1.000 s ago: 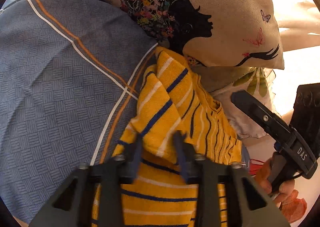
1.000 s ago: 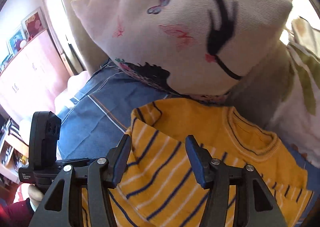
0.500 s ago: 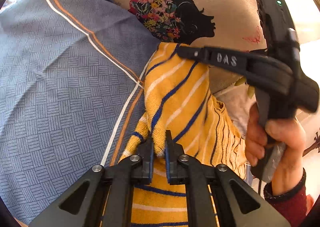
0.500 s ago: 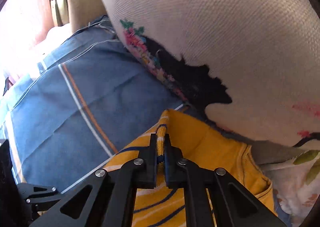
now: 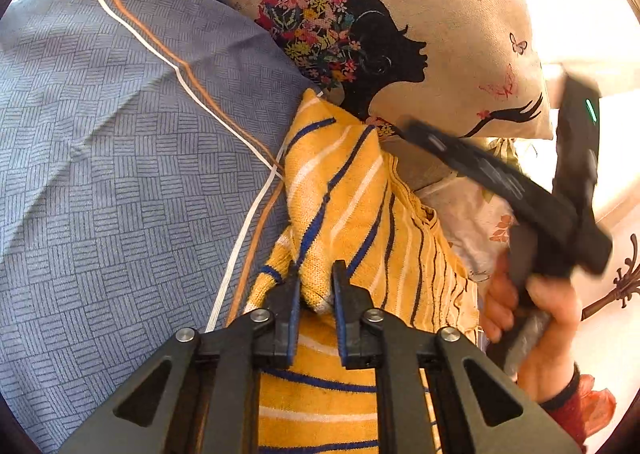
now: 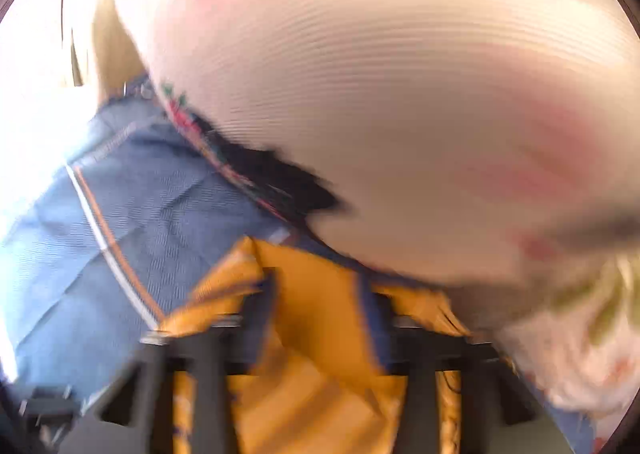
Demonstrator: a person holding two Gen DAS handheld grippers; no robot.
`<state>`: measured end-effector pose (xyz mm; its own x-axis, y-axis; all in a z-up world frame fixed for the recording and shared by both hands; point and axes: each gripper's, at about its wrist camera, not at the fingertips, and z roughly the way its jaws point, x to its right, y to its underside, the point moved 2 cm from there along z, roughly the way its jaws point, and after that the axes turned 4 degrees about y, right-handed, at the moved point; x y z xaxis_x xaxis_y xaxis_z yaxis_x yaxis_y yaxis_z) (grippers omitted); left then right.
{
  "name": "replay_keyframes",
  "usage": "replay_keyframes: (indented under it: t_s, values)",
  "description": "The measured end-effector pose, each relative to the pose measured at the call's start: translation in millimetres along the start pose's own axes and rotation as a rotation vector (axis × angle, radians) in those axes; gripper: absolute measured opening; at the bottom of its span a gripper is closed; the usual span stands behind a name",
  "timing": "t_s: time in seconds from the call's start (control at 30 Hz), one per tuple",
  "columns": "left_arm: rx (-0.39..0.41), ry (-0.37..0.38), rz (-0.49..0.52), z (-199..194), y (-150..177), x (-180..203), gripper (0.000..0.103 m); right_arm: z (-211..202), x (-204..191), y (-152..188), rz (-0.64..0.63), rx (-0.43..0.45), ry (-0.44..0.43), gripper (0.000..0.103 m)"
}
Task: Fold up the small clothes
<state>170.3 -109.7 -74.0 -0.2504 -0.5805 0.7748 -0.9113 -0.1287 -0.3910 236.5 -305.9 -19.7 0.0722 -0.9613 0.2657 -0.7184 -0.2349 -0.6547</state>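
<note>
A small yellow knit sweater (image 5: 352, 210) with blue and white stripes lies on a blue patterned bedsheet (image 5: 120, 158), its top against a printed pillow. My left gripper (image 5: 316, 282) has its jaws a little apart around a folded ridge of the sweater, which still sits between the pads. The right gripper's body (image 5: 520, 190) shows blurred at the right of the left wrist view, held by a hand. In the right wrist view everything is motion-blurred: the sweater (image 6: 320, 326) lies between the right gripper (image 6: 324, 294) fingers, which stand apart.
A cream pillow (image 5: 440, 14) with a black silhouette of a woman and flowers leans at the sweater's top edge. A floral cloth (image 5: 472, 214) lies under the pillow at the right. The sheet has a white and orange stripe (image 5: 180, 70).
Both grippers were shut on the sweater's fold half a second ago. Now both have opened. The right gripper has pulled back to the right and is moving fast.
</note>
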Motion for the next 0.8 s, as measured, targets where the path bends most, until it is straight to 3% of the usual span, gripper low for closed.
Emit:
replay_keyframes:
  t_s: [0.17, 0.27, 0.33, 0.43, 0.5, 0.63, 0.8]
  values:
    - [-0.003, 0.02, -0.009, -5.7, 1.8, -1.9, 0.02, -29.7, 100.8, 87.1, 0.27, -0.087, -0.058, 0.069]
    - [-0.005, 0.031, 0.0, -14.2, 9.4, 1.3, 0.027, -30.9, 171.6, 155.3, 0.494, -0.149, -0.021, 0.069]
    - [-0.004, 0.035, -0.002, -15.1, 10.3, 1.2, 0.028, -38.6, 222.0, 203.7, 0.648, -0.178, 0.088, 0.066]
    - [-0.008, 0.03, -0.003, -10.7, 8.3, 2.6, 0.03, -66.6, 278.2, 263.0, 0.787, -0.21, 0.334, 0.07]
    - [-0.026, 0.005, 0.007, -8.7, 8.2, 6.2, 0.03, -91.6, 291.3, 288.0, 0.859, -0.175, 0.28, 0.07]
    - [-0.072, -0.08, 0.048, -23.5, 21.0, 19.3, 0.031, -131.9, 266.0, 312.7, 0.871, -0.113, 0.104, 0.07]
    - [-0.104, -0.122, 0.056, -66.1, 56.6, 16.1, 0.034, -149.4, 206.3, 351.8, 0.923, -0.091, -0.25, 0.07]
